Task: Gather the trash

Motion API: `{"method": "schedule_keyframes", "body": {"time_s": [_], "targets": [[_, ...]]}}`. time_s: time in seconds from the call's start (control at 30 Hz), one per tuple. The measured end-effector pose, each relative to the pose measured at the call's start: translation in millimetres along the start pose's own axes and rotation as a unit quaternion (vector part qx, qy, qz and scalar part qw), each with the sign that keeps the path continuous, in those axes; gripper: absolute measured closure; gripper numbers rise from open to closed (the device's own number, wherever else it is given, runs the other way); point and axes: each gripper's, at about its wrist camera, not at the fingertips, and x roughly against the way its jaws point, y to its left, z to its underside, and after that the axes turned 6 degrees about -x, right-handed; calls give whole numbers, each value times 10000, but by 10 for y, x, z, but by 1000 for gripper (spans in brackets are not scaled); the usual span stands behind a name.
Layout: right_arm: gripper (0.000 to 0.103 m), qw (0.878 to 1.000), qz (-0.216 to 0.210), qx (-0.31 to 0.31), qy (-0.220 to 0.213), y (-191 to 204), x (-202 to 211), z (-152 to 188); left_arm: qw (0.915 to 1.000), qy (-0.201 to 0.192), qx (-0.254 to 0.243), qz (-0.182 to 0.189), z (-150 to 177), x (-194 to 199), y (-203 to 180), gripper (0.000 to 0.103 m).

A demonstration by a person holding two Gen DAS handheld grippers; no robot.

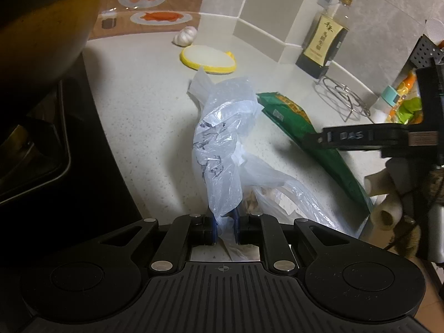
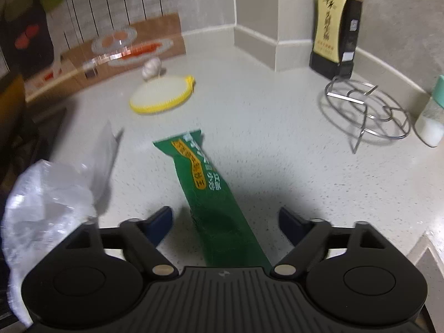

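Green wrapper [image 2: 215, 199] lay flat on countertop [image 2: 277, 144], between spread fingers of right gripper [image 2: 226, 223], untouched. Clear plastic bag [image 1: 219, 144] pinched in left gripper [image 1: 225, 226], just beside wrapper.

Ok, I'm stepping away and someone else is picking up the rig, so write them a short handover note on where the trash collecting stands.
Left hand-held gripper: shut on the clear plastic bag, pinching its film upright over the counter.
Right hand-held gripper: open, jaws either side of the green wrapper, not pressing on it.
Done: bag in hand, with some scraps apparently inside.
Left: grip the wrapper, which lies flat on the counter beside the bag, and put it in. Garlic and yellow-rimmed disc sit further back, untouched.
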Motion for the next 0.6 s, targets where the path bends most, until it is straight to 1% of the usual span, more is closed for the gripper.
{"method": "schedule_keyframes", "body": {"time_s": [0.03, 0.07, 0.1, 0.17, 0.27, 0.33, 0.43, 0.6], "targets": [[38, 10000, 7, -2, 64, 13, -31, 5, 10000, 8, -9, 18, 0, 2, 7, 88], [55, 9999, -2, -9, 141, 29, -53, 20, 10000, 14, -15, 34, -1, 5, 15, 88], [61, 9998, 18, -6, 219, 50, -65, 30, 10000, 22, -22, 53, -3, 7, 23, 88], [71, 9998, 60, 27, 190, 101, -20, 49, 9999, 36, -47, 97, -12, 7, 35, 88], [87, 9995, -186, -153, 207, 152, 105, 54, 9998, 43, -123, 165, -25, 12, 46, 88], [90, 9991, -296, -278, 131, 191, 240, 62, 9995, 25, -208, 235, -37, 26, 42, 88], [91, 9977, -460, -492, -16, 251, 493, 96, 9987, -32, -308, 410, -54, 60, 32, 88], [91, 9957, -492, -766, -195, 297, 888, 236, 9959, -64, -485, 764, -94, 107, -11, 89]]}}
